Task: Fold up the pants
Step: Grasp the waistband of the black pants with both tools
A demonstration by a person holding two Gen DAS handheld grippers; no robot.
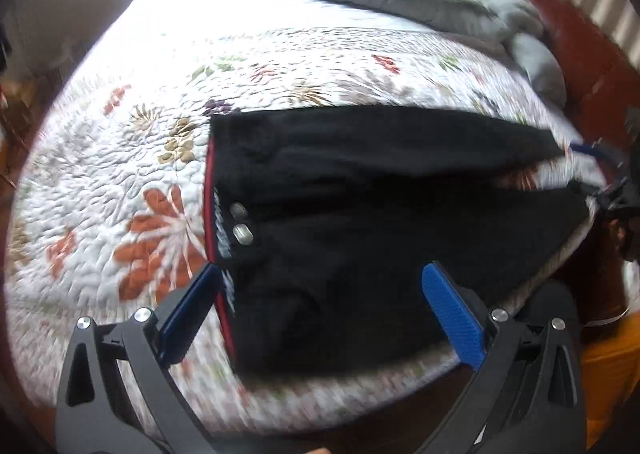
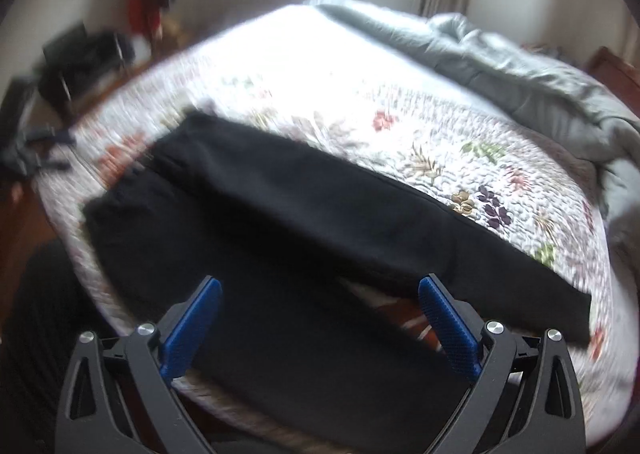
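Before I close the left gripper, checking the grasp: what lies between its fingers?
In the left wrist view, the black pants' waistband end lies between the open left gripper's fingers.

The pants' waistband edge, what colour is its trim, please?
Red trim on black pants; clearest in the left wrist view.

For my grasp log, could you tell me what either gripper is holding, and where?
Nothing: left gripper and right gripper are open above the black pants.

Left gripper and right gripper looked alike: black plastic frames with triangular cutouts, round silver screws at the joints, ribbed blue finger pads.
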